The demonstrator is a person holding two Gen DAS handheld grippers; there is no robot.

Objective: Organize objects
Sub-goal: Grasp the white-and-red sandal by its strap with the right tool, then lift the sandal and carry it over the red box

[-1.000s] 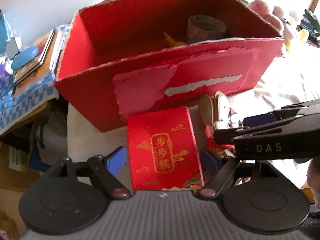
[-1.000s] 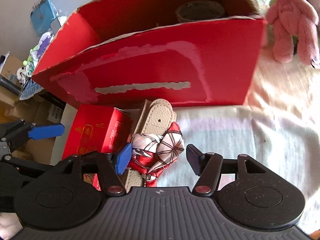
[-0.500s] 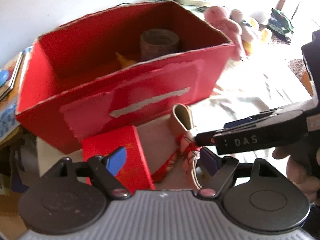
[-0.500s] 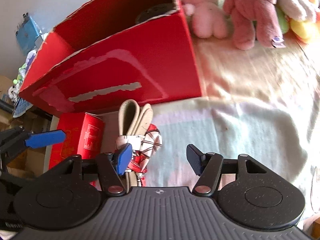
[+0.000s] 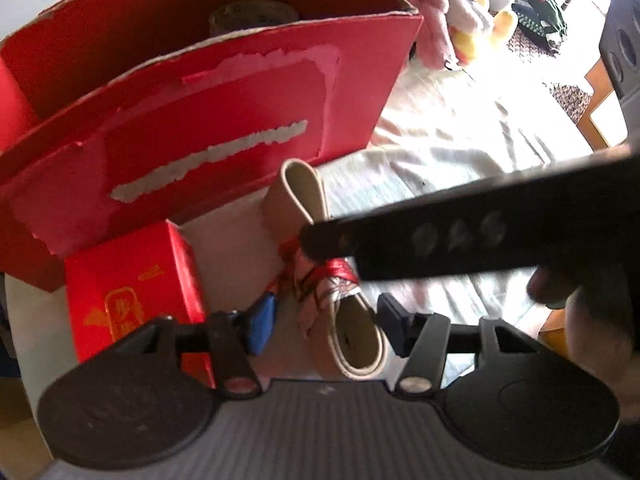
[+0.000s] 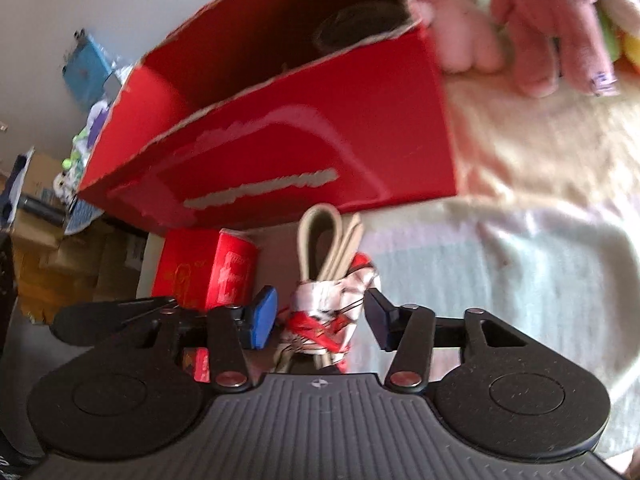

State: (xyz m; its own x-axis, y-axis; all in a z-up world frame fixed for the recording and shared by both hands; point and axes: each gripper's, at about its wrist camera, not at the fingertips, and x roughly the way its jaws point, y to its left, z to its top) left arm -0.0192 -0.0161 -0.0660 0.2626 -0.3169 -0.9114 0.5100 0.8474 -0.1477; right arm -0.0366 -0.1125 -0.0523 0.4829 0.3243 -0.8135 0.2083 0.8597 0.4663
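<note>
1. A folded beige leather strap (image 5: 304, 196), smooth and looped at its far end, lay on the pale cloth (image 5: 448, 152) just in front of the big red cardboard box (image 5: 224, 132); a glossy red-and-white patterned scarf (image 5: 332, 284) was knotted round its middle.
2. The box's front wall was scuffed, with torn paler patches and a ragged whitish strip; its top edges were rough-cut.
3. A small red carton (image 5: 132, 280) with gold print stood just left of the strap.
4. The left gripper (image 5: 324, 320) straddled the strap's near end, its jaws closing, the pads apart from the leather.
5. The right gripper (image 6: 320, 320) straddled the scarf knot (image 6: 332, 312), jaws closing; the right-hand pad looked to be at the fabric, the blue one (image 6: 262, 316) clear of it.
6. Only the left view showed a hand (image 5: 592, 320) and the right gripper's dark finger crossing above the knot; only the right view showed stacked cardboard boxes (image 6: 60, 256) at the left and the pink plush toys (image 6: 548, 28) at close range.
</note>
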